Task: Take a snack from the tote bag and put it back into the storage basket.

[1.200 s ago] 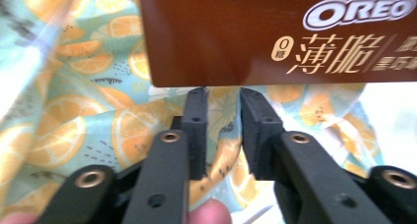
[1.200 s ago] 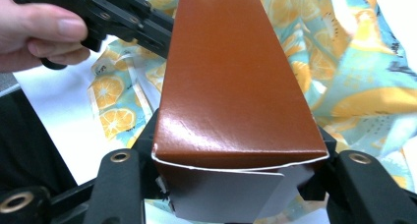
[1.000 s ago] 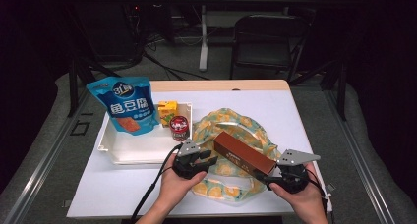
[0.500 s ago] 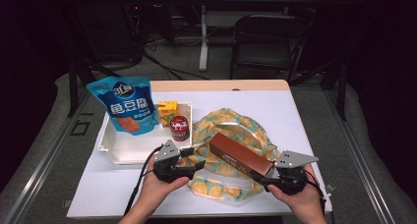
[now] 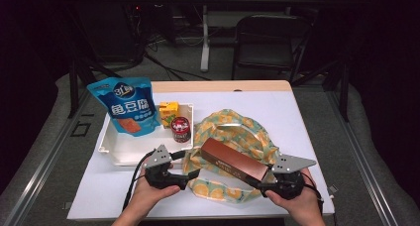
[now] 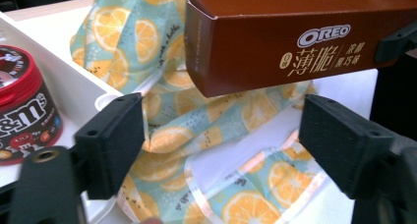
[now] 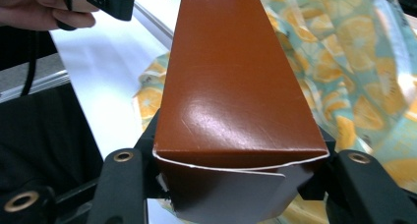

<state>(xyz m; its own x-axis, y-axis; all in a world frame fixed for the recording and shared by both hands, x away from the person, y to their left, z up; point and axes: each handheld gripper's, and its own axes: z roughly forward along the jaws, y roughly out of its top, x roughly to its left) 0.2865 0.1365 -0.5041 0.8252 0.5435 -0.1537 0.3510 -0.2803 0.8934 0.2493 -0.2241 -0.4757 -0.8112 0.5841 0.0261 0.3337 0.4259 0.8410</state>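
My right gripper (image 5: 270, 179) (image 7: 236, 182) is shut on the near end of a long brown Oreo box (image 5: 233, 159) (image 7: 231, 86), holding it above the table. The box slants up and to the left over a teal cloth bag with an orange-slice print (image 5: 237, 129) (image 6: 196, 135) (image 7: 364, 52). Low at the bag's left front edge, my left gripper (image 5: 190, 175) (image 6: 226, 145) is open, its jaws wide apart with bag fabric lying between them. The box (image 6: 295, 37) hangs just above and beyond those jaws.
A white tray (image 5: 129, 154) (image 6: 74, 81) sits left of the bag. It holds a blue snack pouch (image 5: 128, 106), a yellow carton (image 5: 168, 112) and a red-lidded M&M's can (image 5: 181, 129) (image 6: 24, 106). Chairs and desk legs stand beyond the table's far edge.
My left gripper has drawn back to the left and toward the near edge, away from the box. The right gripper and box have shifted slightly nearer and lower.
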